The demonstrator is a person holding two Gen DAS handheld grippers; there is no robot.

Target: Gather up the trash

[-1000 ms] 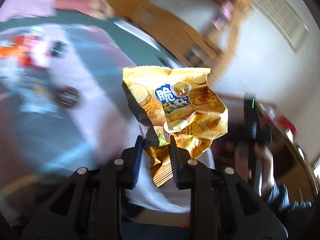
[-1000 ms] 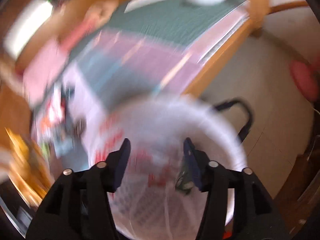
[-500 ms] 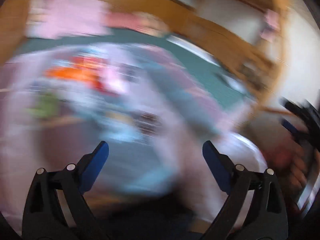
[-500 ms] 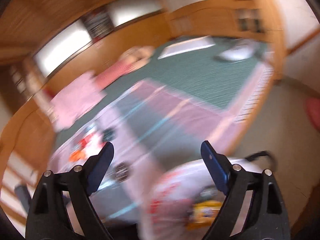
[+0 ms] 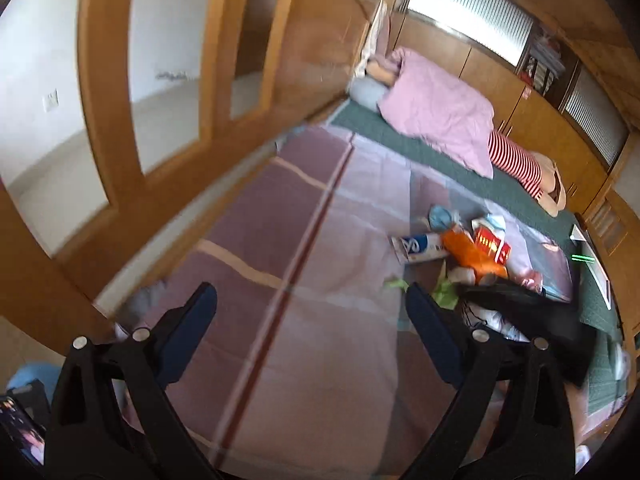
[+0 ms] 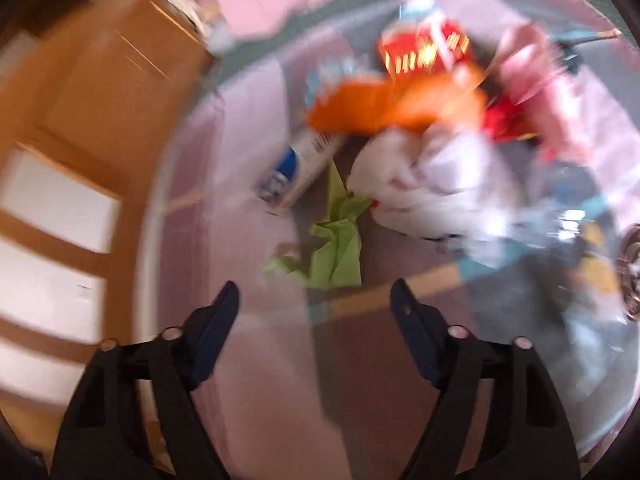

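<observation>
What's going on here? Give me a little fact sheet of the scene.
place: bed with a pink-and-mauve sheet
trash pile: orange bag, red packet, white crumpled plastic bag, green wrapper, blue-and-white tube
left gripper: open, empty
right gripper: open, empty, jaws just closing somewhat, green wrapper just ahead

Bed sheet [image 5: 304, 240] spread over mattress, wooden frame [image 5: 168, 184] along its left edge. Folded blanket [image 5: 436, 108] at far end, on mat [image 5: 508, 188] beyond sheet; striped item [image 5: 516, 160] just right of blanket. Trash pile [image 5: 472, 248] on sheet, right of centre: tube-shaped box [image 5: 418, 246] at pile's left edge, crumpled bag [image 5: 470, 252] touching it on right, carton [image 5: 492, 242] behind bag. Paper scrap [image 6: 336, 240] on sheet, nearest right gripper [image 6: 314, 300], before box. Plastic bag [image 6: 424, 188] right of scrap. Left gripper [image 5: 310, 312] over bare sheet, left of pile.
</observation>
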